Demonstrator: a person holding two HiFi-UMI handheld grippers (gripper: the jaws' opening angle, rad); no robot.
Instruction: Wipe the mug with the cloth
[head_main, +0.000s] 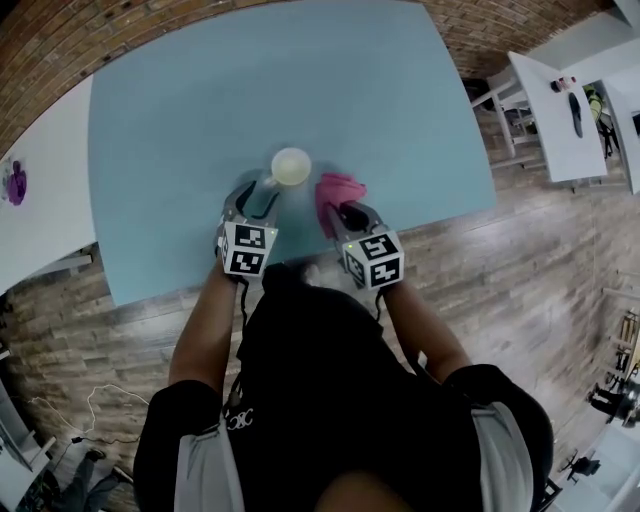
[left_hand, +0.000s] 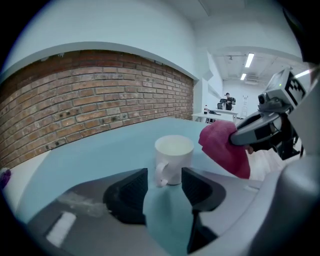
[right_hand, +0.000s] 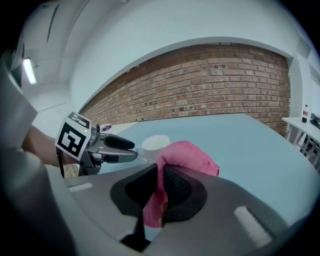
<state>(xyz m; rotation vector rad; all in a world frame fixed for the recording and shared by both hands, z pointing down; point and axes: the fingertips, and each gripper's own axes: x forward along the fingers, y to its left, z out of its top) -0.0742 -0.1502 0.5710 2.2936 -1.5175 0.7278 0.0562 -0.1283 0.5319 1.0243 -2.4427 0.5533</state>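
A cream mug (head_main: 291, 166) stands upright on the light blue table (head_main: 200, 110), its handle toward me. In the left gripper view the mug (left_hand: 173, 159) sits just beyond the open left gripper (left_hand: 165, 186), whose jaws frame the handle without touching it. In the head view the left gripper (head_main: 255, 194) is right below the mug. My right gripper (head_main: 338, 212) is shut on a pink cloth (head_main: 337, 192), held just right of the mug. The cloth (right_hand: 186, 156) bunches over the right gripper (right_hand: 161, 176) and hangs down between its jaws.
White tables stand to the left (head_main: 40, 190) and at the right (head_main: 560, 120). A purple object (head_main: 14, 183) lies on the left one. A brick wall (left_hand: 90, 95) runs behind the blue table. The table's near edge (head_main: 300, 262) is close to my hands.
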